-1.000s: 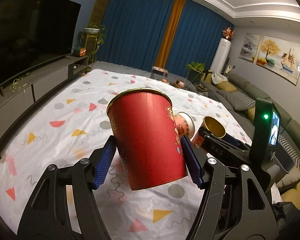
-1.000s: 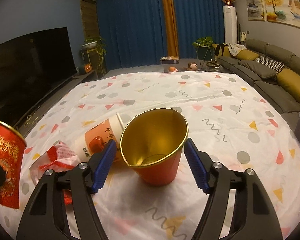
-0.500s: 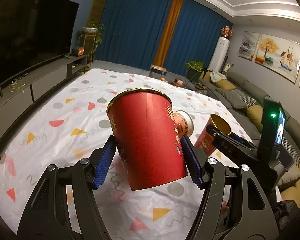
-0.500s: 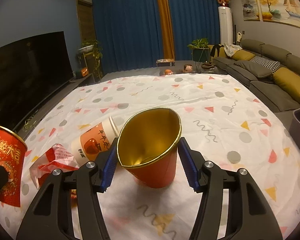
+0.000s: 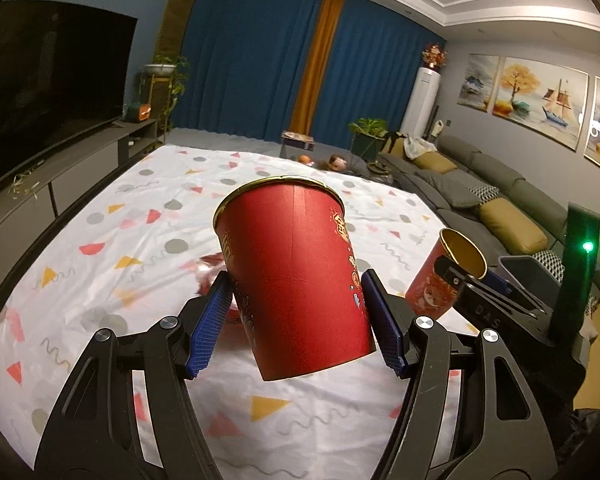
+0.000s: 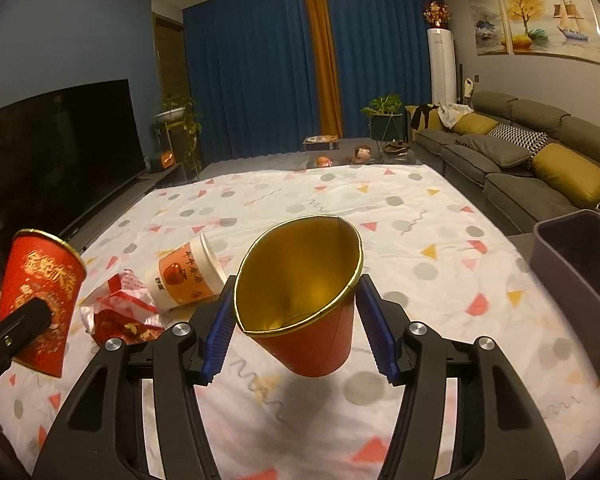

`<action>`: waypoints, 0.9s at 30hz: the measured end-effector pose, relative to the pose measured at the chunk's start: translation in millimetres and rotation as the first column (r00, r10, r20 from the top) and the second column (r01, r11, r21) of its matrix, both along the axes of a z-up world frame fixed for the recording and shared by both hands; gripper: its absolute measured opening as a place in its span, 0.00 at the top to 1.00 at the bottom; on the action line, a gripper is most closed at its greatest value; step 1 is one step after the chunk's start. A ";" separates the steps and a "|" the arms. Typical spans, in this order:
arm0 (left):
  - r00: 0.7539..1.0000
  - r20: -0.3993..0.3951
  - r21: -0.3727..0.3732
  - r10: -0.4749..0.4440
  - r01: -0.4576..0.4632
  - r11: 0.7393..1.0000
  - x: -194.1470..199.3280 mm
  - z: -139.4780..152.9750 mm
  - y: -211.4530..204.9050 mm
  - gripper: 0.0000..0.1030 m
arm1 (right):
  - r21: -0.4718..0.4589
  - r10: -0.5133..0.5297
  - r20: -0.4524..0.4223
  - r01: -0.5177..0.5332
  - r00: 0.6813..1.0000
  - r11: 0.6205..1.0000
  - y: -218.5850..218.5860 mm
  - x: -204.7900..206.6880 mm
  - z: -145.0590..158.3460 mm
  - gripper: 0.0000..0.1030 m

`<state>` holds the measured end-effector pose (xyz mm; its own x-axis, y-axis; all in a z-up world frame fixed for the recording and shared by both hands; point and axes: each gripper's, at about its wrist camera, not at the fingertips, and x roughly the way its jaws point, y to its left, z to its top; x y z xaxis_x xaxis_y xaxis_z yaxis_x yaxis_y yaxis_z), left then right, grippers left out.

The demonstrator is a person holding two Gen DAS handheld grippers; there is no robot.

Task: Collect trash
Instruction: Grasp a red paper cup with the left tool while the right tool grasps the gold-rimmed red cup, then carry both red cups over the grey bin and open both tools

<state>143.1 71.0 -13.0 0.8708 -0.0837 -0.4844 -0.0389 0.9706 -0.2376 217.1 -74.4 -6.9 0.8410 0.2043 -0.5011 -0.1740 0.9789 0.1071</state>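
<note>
Left gripper [image 5: 296,320] has its fingers clamped on a tall red cup [image 5: 296,280], held above the patterned sheet [image 6: 400,216]. On the sheet lie a crumpled wrapper [image 6: 120,312] and white cup [image 6: 188,276]. Right gripper [image 6: 296,332] squeezes a gold-lined cup [image 6: 304,296]; gray bin [image 6: 580,256] sits far right.

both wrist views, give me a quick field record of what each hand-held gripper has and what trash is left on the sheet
left hand-held gripper: shut on tall red paper cup, lifted off the sheet
right hand-held gripper: shut on short red paper cup, gold inside, rim squeezed oval, lifted
left on sheet: white and orange paper cup on its side; red and white wrapper beside it
surface: patterned white sheet
bin: dark bin at the sheet's right edge
cups in bin: none yet
</note>
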 end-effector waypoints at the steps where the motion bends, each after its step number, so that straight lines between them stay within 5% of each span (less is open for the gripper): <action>1: 1.000 0.002 0.002 -0.006 0.006 1.000 -0.4 0.7 -3.4 0.37 | 0.001 0.000 0.003 0.000 1.000 1.000 -3.0 -2.8 0.8 0.44; 27: 0.980 -0.002 0.049 -0.198 0.198 0.979 13.5 6.2 -110.2 0.37 | 0.014 -0.133 0.073 0.132 0.988 0.991 -106.9 -45.0 17.9 0.44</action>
